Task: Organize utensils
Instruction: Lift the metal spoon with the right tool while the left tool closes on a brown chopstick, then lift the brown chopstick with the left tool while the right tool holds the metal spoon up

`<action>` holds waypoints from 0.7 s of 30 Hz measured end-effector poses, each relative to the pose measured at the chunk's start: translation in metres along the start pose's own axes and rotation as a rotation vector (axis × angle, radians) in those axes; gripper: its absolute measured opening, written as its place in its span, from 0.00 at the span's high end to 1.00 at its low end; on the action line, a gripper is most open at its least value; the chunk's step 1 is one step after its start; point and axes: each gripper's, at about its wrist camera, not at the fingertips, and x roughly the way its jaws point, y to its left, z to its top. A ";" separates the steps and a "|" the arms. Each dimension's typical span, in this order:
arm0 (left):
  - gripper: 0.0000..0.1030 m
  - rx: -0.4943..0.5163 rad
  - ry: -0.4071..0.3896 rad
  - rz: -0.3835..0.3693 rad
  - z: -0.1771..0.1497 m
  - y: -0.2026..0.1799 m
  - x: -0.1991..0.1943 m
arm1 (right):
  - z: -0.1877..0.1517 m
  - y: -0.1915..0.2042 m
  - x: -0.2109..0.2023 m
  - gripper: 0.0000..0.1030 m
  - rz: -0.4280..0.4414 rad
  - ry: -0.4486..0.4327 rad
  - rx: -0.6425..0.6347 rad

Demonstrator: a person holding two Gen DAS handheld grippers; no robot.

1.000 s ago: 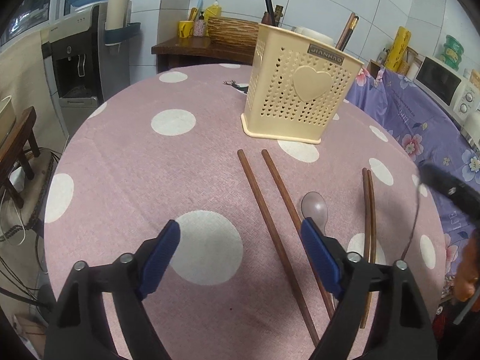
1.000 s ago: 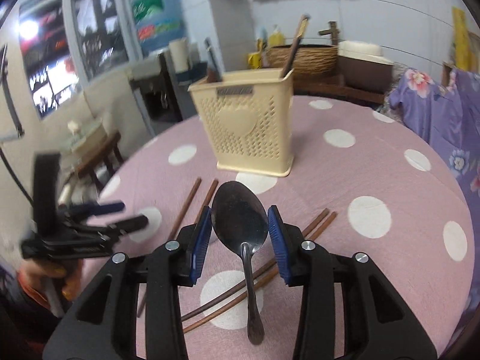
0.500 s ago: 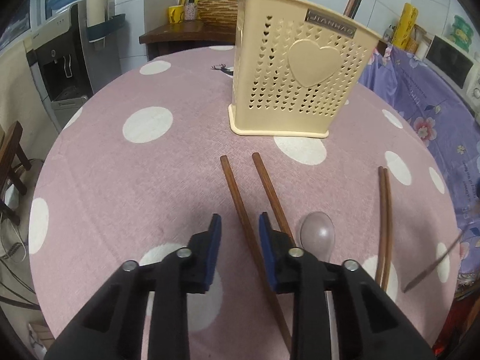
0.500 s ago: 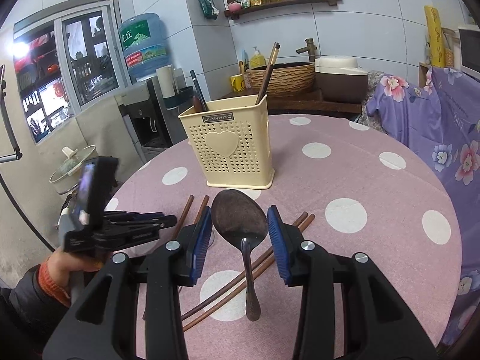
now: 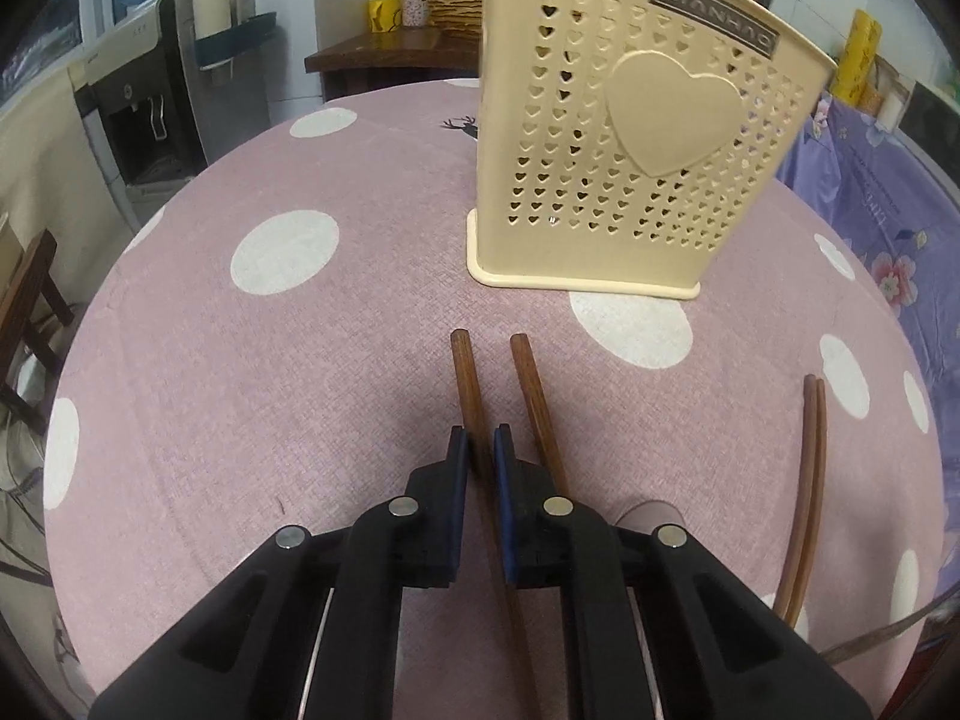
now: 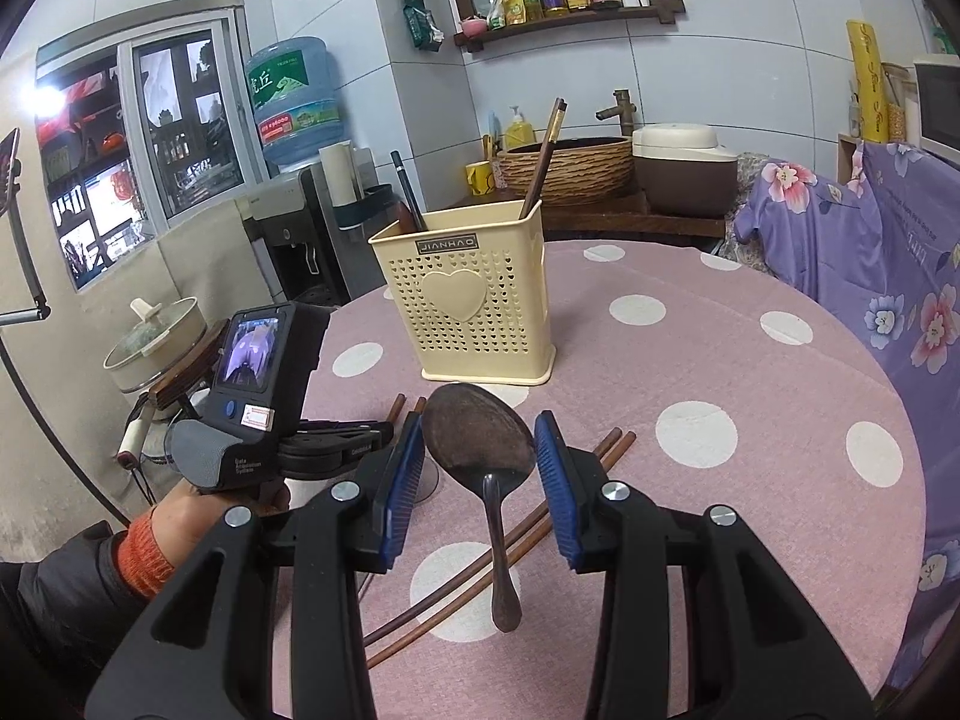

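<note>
My left gripper (image 5: pixel 478 450) is shut on a brown wooden chopstick (image 5: pixel 467 387) that lies on the pink dotted table; a second chopstick (image 5: pixel 534 396) lies just right of it. The cream utensil basket (image 5: pixel 636 138) stands beyond them. My right gripper (image 6: pixel 480 468) is shut on a metal spoon (image 6: pixel 480 438), held by its bowl above the table with the handle hanging toward me. The basket (image 6: pixel 474 306) stands ahead of it with several utensils upright inside. The left gripper (image 6: pixel 336 441) shows low at the left in the right wrist view.
A thinner pair of chopsticks (image 5: pixel 807 492) lies at the right; it also shows under the spoon in the right wrist view (image 6: pixel 528 522). Part of a clear spoon (image 5: pixel 651 513) shows behind my left fingers. The table (image 6: pixel 750 396) drops off all round; a purple floral cloth (image 6: pixel 870 252) is at the right.
My left gripper has moved forward and down and closed from wide open onto the left chopstick. My right gripper has risen and drawn back a little, still holding the spoon.
</note>
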 end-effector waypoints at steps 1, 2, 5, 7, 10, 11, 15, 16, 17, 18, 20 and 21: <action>0.90 -0.013 0.003 -0.009 0.001 0.001 0.000 | 0.000 0.000 0.000 0.63 0.000 -0.001 0.001; 0.90 -0.027 0.003 -0.025 0.001 0.003 0.000 | 0.000 0.000 -0.001 0.62 -0.002 -0.003 0.003; 0.90 -0.044 -0.021 -0.032 -0.001 0.005 -0.006 | -0.001 -0.001 -0.001 0.63 -0.001 -0.004 0.010; 0.90 -0.033 -0.025 -0.037 -0.002 0.001 -0.007 | -0.001 -0.001 0.000 0.62 0.002 -0.003 0.008; 0.90 -0.026 -0.018 -0.040 -0.003 -0.004 -0.005 | -0.002 0.001 0.001 0.63 0.003 -0.002 0.004; 0.90 -0.011 -0.022 -0.027 -0.004 -0.006 -0.004 | -0.002 0.001 0.001 0.63 0.004 -0.001 0.003; 0.90 -0.007 -0.023 -0.017 -0.005 -0.007 -0.002 | -0.002 0.000 0.000 0.63 0.006 -0.001 0.008; 0.90 -0.015 -0.016 -0.028 -0.005 -0.006 -0.002 | -0.002 0.000 0.000 0.63 0.005 -0.001 0.008; 0.90 -0.031 -0.013 -0.043 -0.005 -0.005 -0.003 | -0.002 0.000 0.000 0.63 0.003 -0.001 0.010; 0.90 -0.033 -0.017 -0.043 -0.005 -0.005 -0.004 | -0.002 0.000 -0.001 0.63 0.006 0.000 0.012; 0.90 -0.007 -0.016 -0.025 -0.005 -0.008 -0.001 | -0.002 0.001 -0.001 0.63 0.006 0.000 0.008; 0.90 -0.012 -0.024 -0.030 -0.004 -0.007 -0.001 | -0.002 0.001 0.000 0.63 0.005 0.000 0.007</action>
